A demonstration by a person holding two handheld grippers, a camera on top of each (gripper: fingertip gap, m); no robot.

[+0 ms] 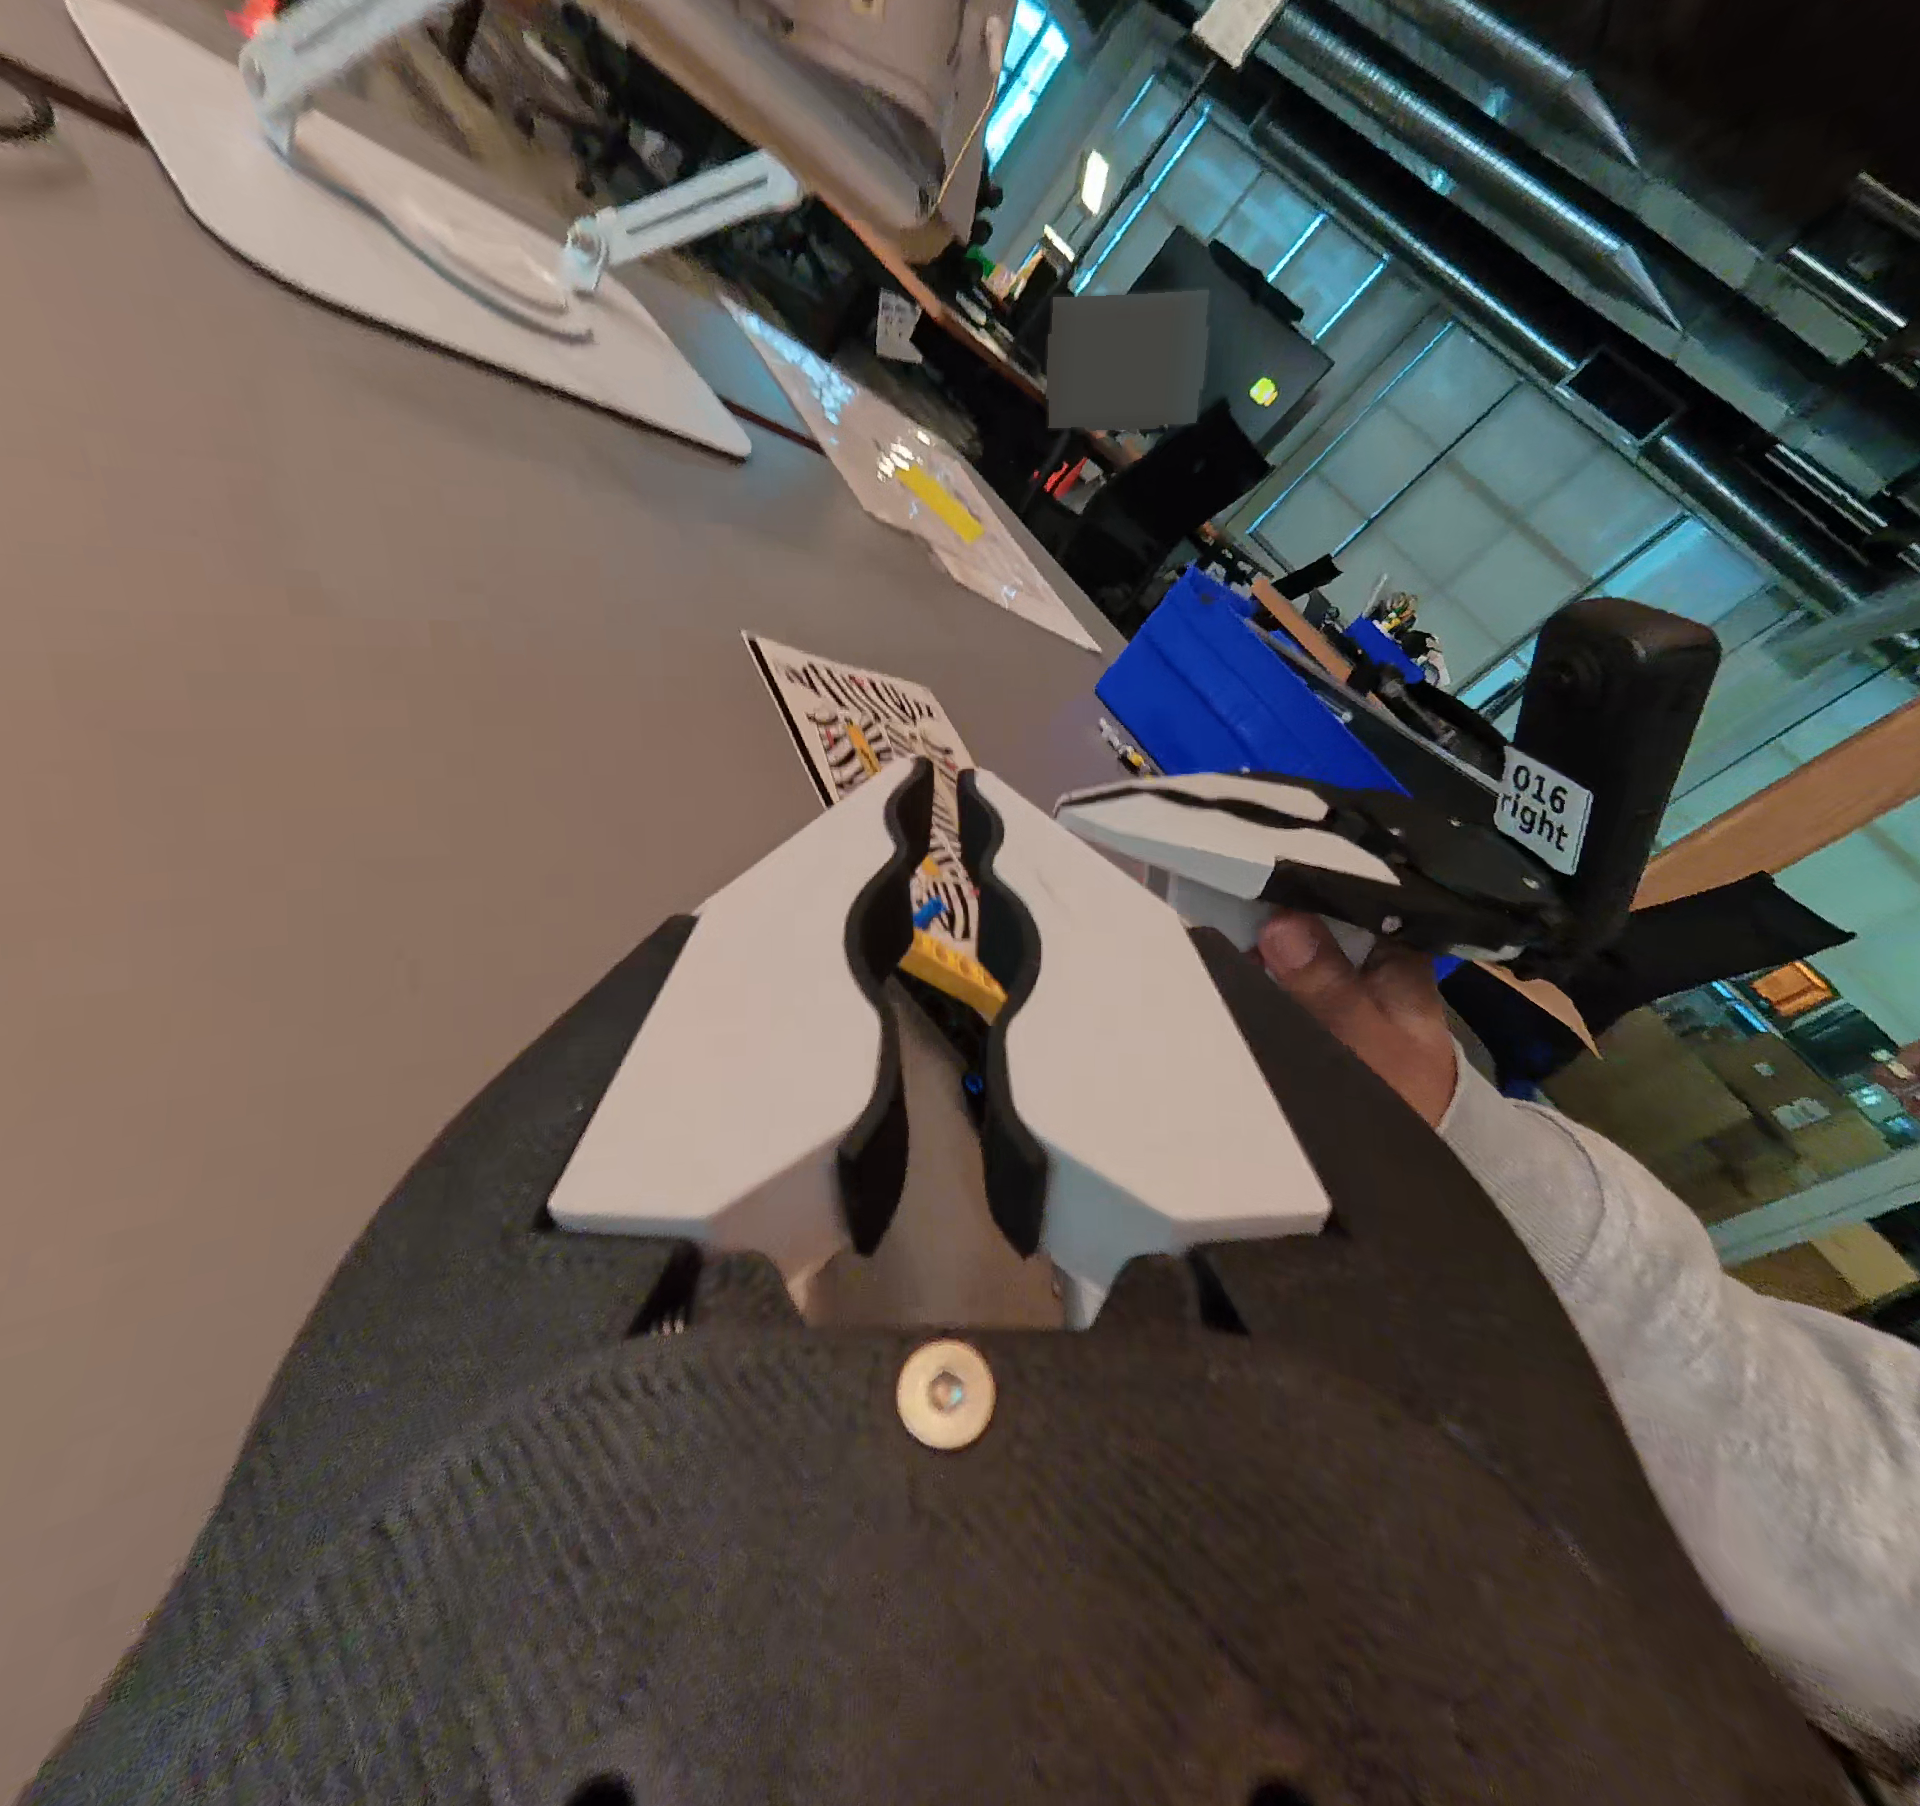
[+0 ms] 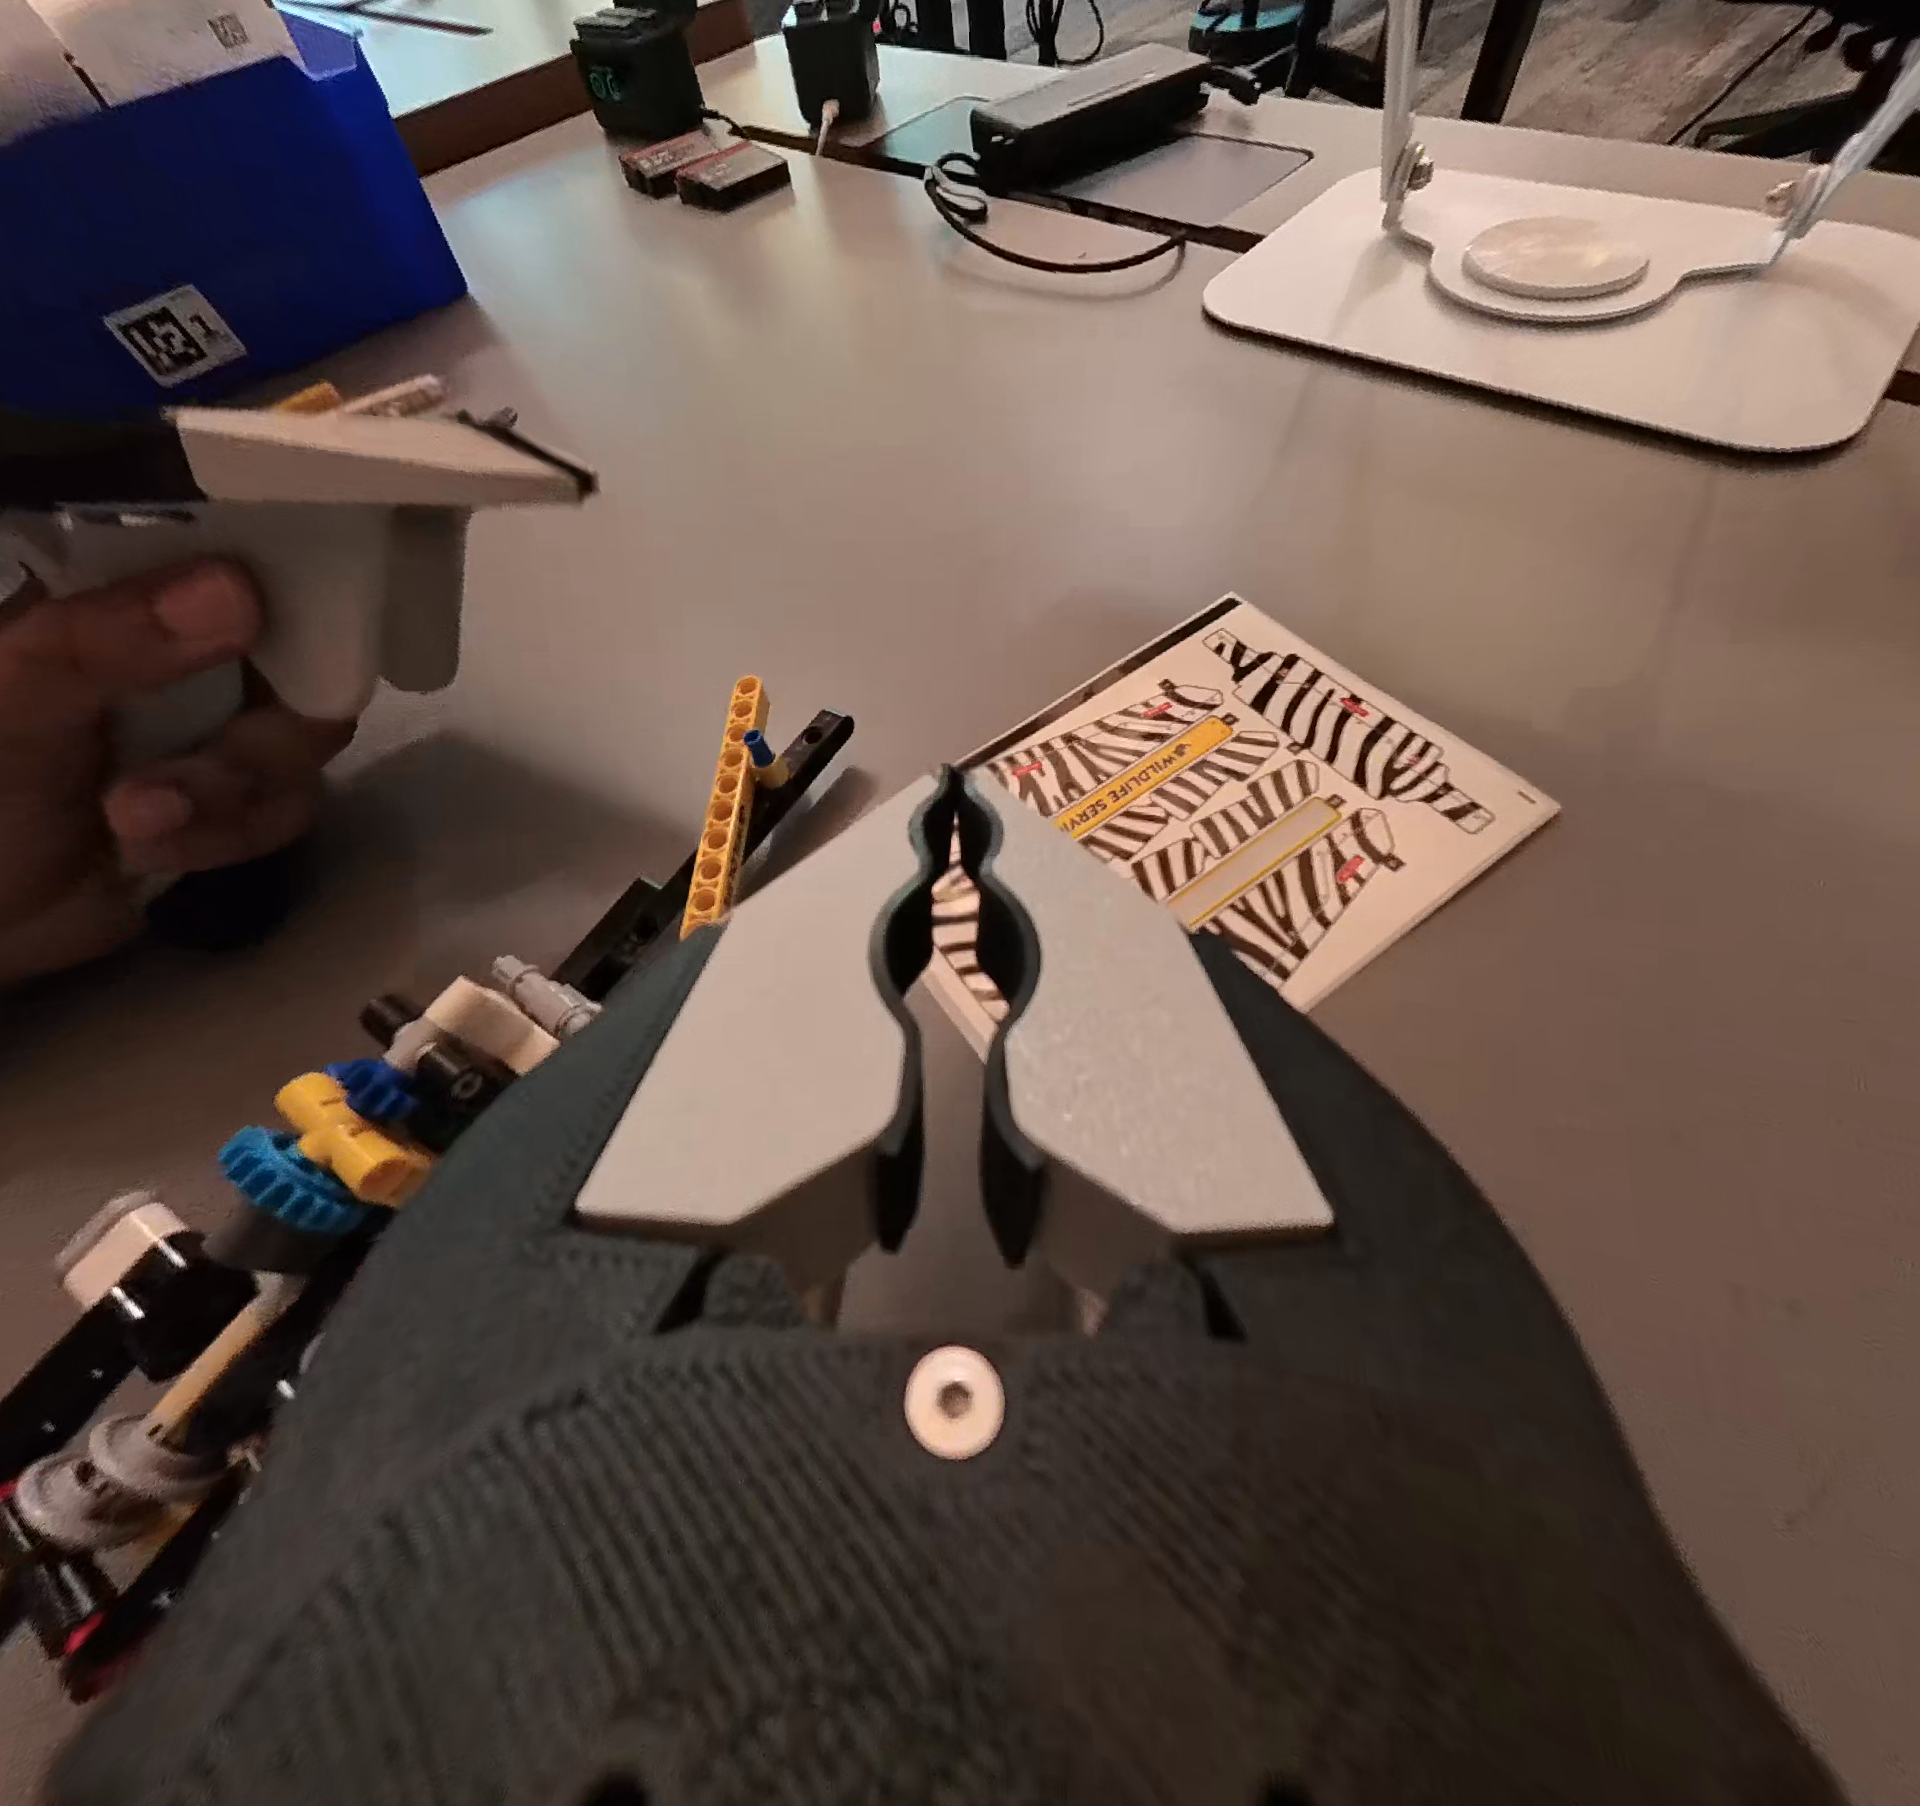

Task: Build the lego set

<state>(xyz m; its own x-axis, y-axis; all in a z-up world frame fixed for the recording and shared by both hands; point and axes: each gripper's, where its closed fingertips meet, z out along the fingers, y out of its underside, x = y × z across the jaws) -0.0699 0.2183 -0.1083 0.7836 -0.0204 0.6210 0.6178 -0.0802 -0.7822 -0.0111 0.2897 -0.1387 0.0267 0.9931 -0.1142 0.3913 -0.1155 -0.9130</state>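
Note:
A partly built lego model (image 2: 343, 1133) of black, white, yellow and blue parts lies on the grey table at the lower left. A long yellow beam (image 2: 727, 800) sticks out of it; it also shows through the gap of my left fingers (image 1: 951, 972). My left gripper (image 1: 940, 785) hovers over the beam, almost closed and holding nothing; a hand holds it at the left of the right wrist view (image 2: 571, 483). My right gripper (image 2: 948, 782) is shut and empty above a zebra-striped sticker sheet (image 2: 1299, 800). It shows beside the left one (image 1: 1070, 806).
A blue bin (image 2: 208, 229) stands at the back left, with loose parts in front of it. A white stand base (image 2: 1558, 343) sits at the back right. A clear bag with a yellow piece (image 1: 935, 499) lies farther off. Chargers and a cable (image 2: 1091, 109) are at the back. Left tips to right tips: about 10 cm.

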